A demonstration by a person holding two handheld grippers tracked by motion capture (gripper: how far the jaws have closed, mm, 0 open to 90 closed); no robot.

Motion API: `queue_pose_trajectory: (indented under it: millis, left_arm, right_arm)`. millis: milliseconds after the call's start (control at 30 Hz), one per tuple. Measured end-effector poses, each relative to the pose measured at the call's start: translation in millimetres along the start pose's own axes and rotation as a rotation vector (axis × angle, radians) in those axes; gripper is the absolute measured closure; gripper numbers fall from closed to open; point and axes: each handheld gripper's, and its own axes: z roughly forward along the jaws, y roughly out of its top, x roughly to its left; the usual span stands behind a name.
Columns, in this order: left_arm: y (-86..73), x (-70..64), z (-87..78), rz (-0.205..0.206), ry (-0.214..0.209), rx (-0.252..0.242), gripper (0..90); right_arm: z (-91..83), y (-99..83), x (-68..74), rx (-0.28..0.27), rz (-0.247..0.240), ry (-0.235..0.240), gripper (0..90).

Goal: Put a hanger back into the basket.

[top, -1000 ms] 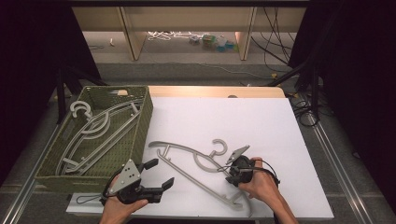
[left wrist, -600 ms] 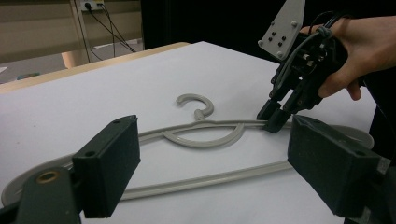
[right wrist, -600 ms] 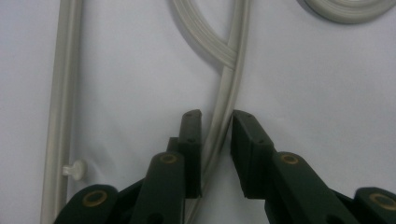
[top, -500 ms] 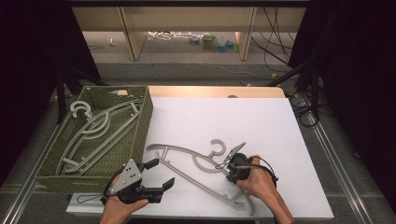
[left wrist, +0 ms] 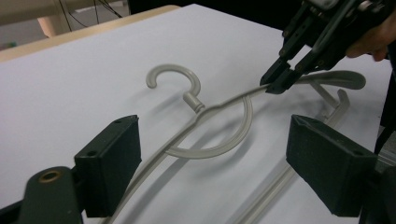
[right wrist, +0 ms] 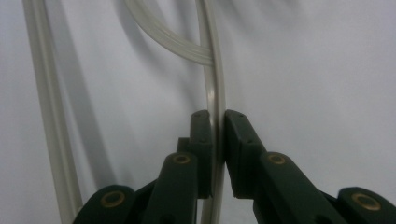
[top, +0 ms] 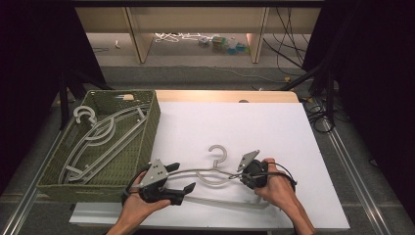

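The high view looks forward and down from above the tabletop's near edge. The left gripper view sits low, facing across the white surface. The right gripper view looks close along its claw. All three share the grey hanger.

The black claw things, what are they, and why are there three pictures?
A person holds a hand tool with two black jaws in each hand. One picture looks down from above; the other two come from small cameras riding on the tools. On the white table lies a grey coat hanger. The right gripper pinches the hanger's thin arm. The left gripper is wide open, its jaws on either side of the hanger. A green basket beside them has more hangers in it.
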Motion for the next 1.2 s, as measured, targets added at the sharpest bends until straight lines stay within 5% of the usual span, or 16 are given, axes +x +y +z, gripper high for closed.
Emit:
queue_pose_trajectory:
  millis: [167, 500, 800, 833, 1033, 1200]
  left_arm:
    - [7.5, 3.8, 21.0, 0.013, -0.004, 0.061, 20.6]
    - [14.2, 15.5, 45.0, 0.021, 0.009, 0.104, 28.2]
    - [16.0, 20.8, 56.9, 0.081, -0.005, 0.156, 36.2]
    - [15.4, 18.8, 58.9, 0.057, -0.002, 0.137, 37.9]
    - [18.5, 18.6, 62.8, 0.144, -0.012, 0.142, 48.5]
    - [18.3, 17.0, 64.9, 0.171, -0.032, 0.156, 60.2]
  right_arm:
    - [-13.8, 2.2, 2.5, -0.041, -0.060, -0.037, 82.2]
    - [-40.7, 9.5, 9.9, -0.084, -0.172, -0.128, 82.2]
    - [-51.0, 12.8, 14.7, -0.098, -0.212, -0.152, 82.2]
    - [-51.6, 12.8, 14.7, -0.096, -0.215, -0.148, 82.2]
    - [-54.9, 13.8, 16.2, -0.103, -0.224, -0.154, 82.2]
    - [-56.0, 13.9, 16.2, -0.106, -0.226, -0.152, 82.2]
